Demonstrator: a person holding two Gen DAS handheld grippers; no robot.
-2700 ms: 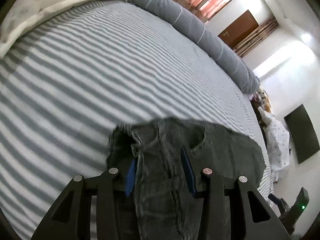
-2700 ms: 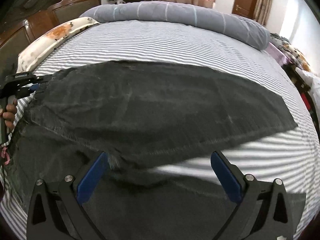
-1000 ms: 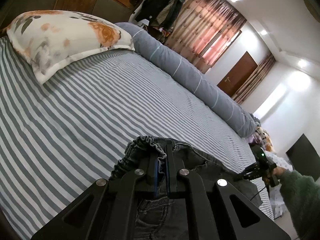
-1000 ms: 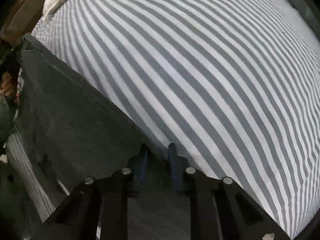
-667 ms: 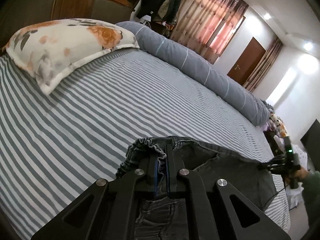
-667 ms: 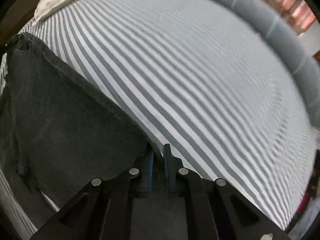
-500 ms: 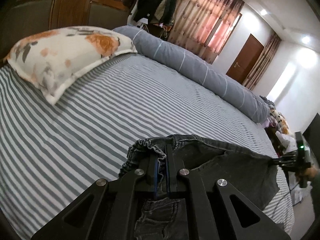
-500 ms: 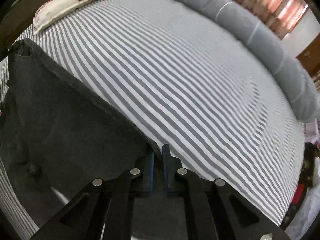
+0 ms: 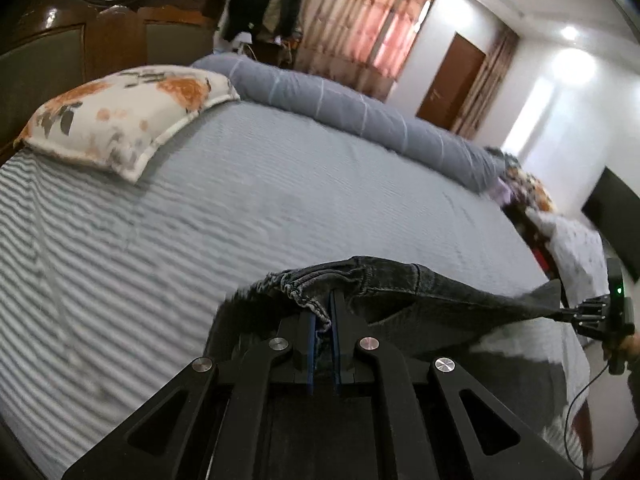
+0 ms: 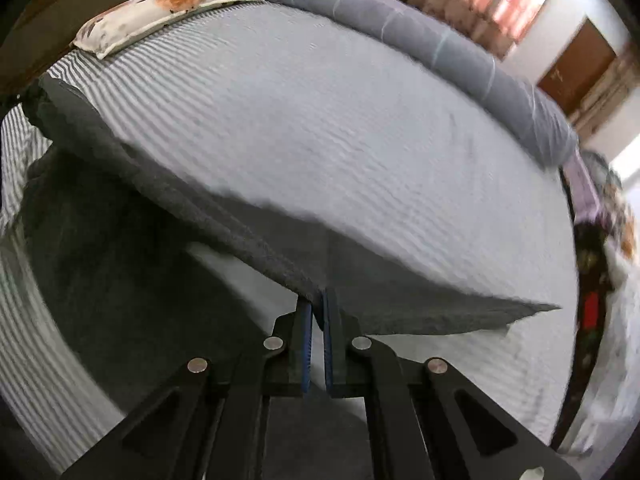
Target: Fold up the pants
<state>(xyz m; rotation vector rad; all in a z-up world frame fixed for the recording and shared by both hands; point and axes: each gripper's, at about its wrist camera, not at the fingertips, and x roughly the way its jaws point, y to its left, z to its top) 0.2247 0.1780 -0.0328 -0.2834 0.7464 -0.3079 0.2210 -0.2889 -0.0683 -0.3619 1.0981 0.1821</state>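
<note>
Dark grey denim pants (image 9: 440, 292) hang stretched between my two grippers above the striped bed (image 9: 200, 216). My left gripper (image 9: 323, 312) is shut on the gathered elastic waistband. My right gripper (image 10: 318, 304) is shut on the hem edge of a leg (image 10: 200, 204); it also shows in the left wrist view (image 9: 600, 312) at the far right, pulling the cloth taut. The lower part of the pants (image 10: 100, 248) droops below the held edge. The view is blurred by motion.
A floral pillow (image 9: 120, 116) lies at the head of the bed by the wooden headboard (image 9: 100, 28). A long grey bolster (image 9: 360, 108) runs along the far side. Clutter (image 10: 600, 216) sits beyond the bed's right edge.
Both grippers have lifted and pulled apart, and the pants have gone from slack to taut between them. Both stay shut on the cloth.
</note>
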